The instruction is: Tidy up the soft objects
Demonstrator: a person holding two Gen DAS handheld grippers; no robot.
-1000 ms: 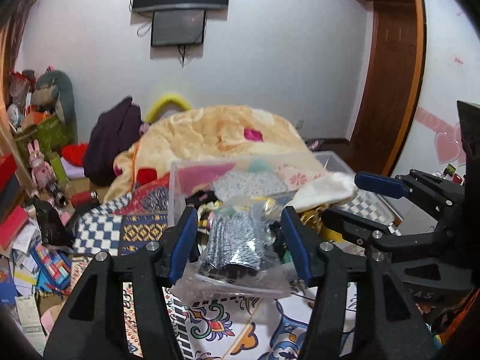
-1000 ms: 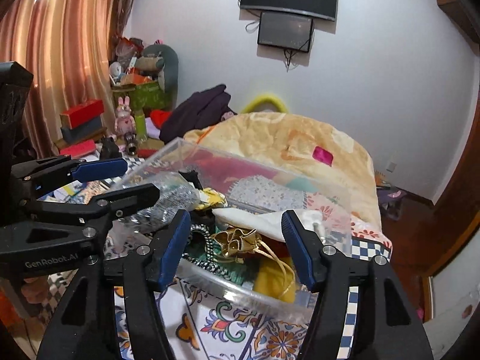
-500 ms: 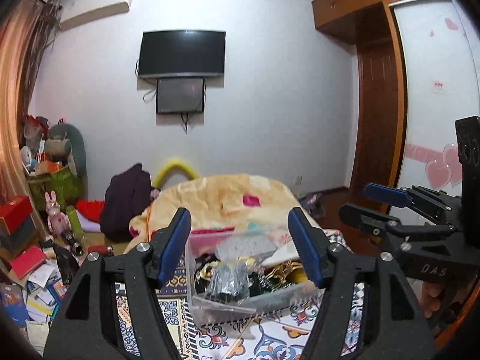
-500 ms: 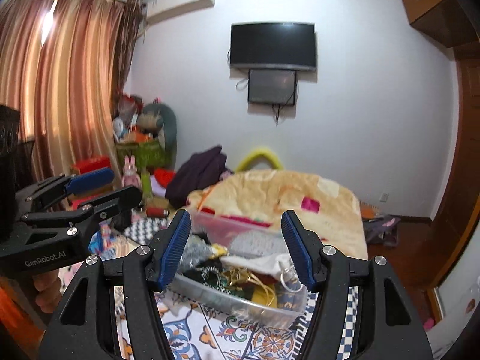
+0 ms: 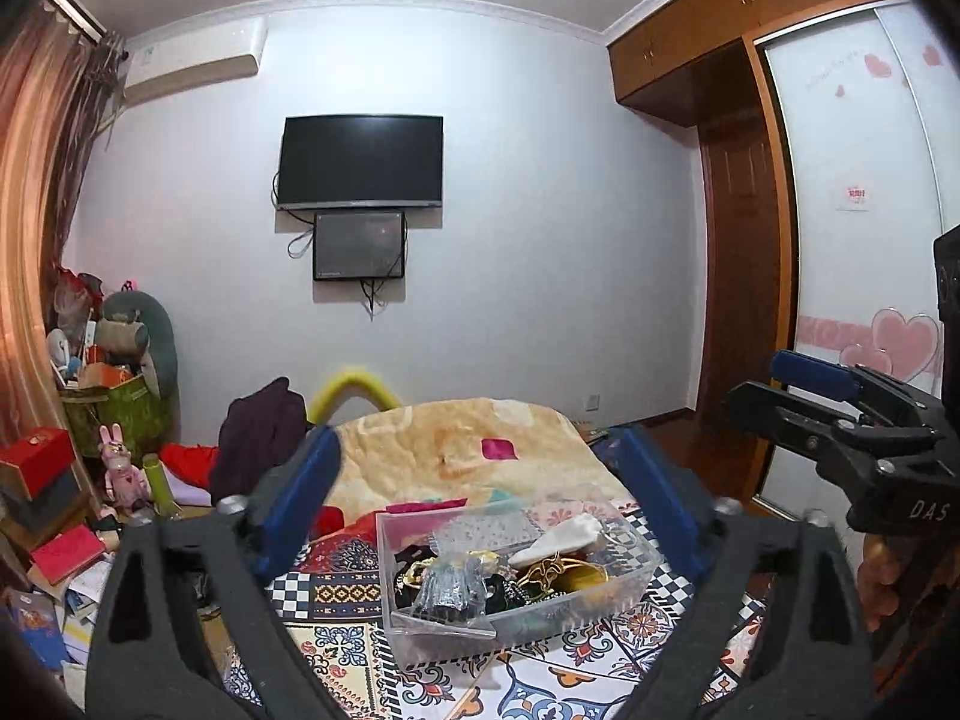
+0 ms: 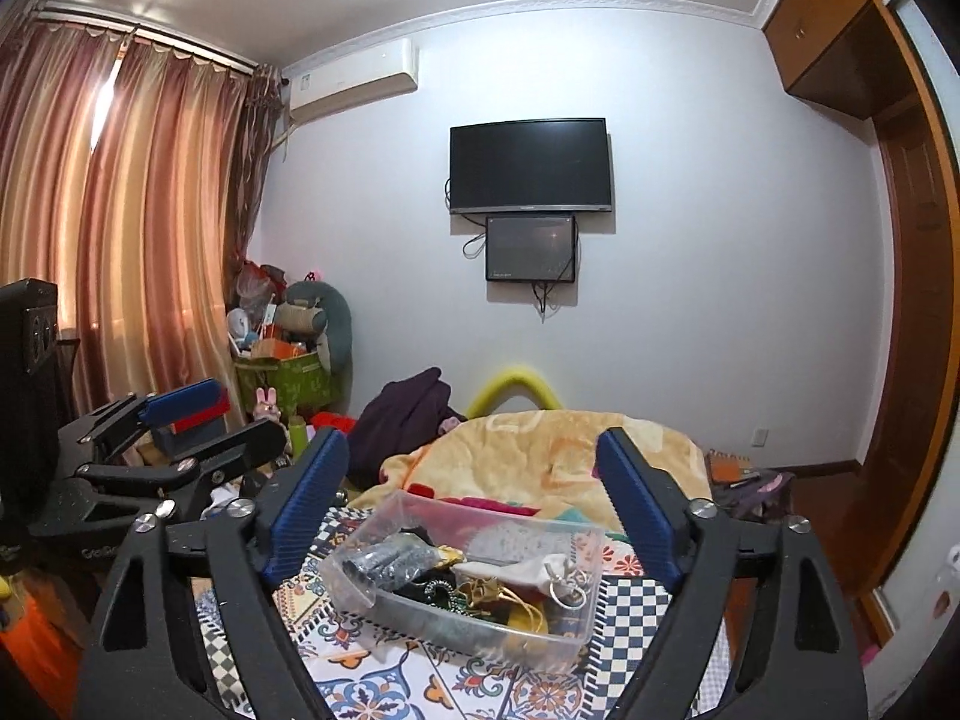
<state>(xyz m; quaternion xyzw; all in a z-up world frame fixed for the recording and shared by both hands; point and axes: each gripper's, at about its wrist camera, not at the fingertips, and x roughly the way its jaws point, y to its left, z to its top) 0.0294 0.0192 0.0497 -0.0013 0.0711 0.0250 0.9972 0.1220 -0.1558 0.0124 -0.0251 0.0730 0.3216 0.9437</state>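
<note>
**Both grippers open above the clear box of soft things**

The bed is covered with a patterned cloth [image 5: 558, 654] of tiles and checks, and further back lies a big yellow-orange blanket [image 5: 456, 450]. On the far wall hangs a dark television [image 6: 531, 165] with a smaller screen under it. Long pink-orange curtains [image 6: 120, 228] fill the left side in the right wrist view.

On the patterned cloth stands a clear plastic box [image 6: 420, 618]. Inside it are the soft objects: a bag with a grey and black item [image 5: 450, 585], a white cloth piece [image 5: 558, 537], a gold ribbon-like thing [image 5: 555, 570] and some dark pieces mixed together. The bag hangs a little over the near rim of the box.

The left gripper [image 5: 480, 504] is released, its blue pads wide apart, with nothing between them; its jaws have just been opening. The right gripper [image 6: 474, 498] is also released and empty, and its jaws have just been opening too. Both grippers are above the box and apart from it. Each gripper is visible from the side in the other one's camera.
</note>
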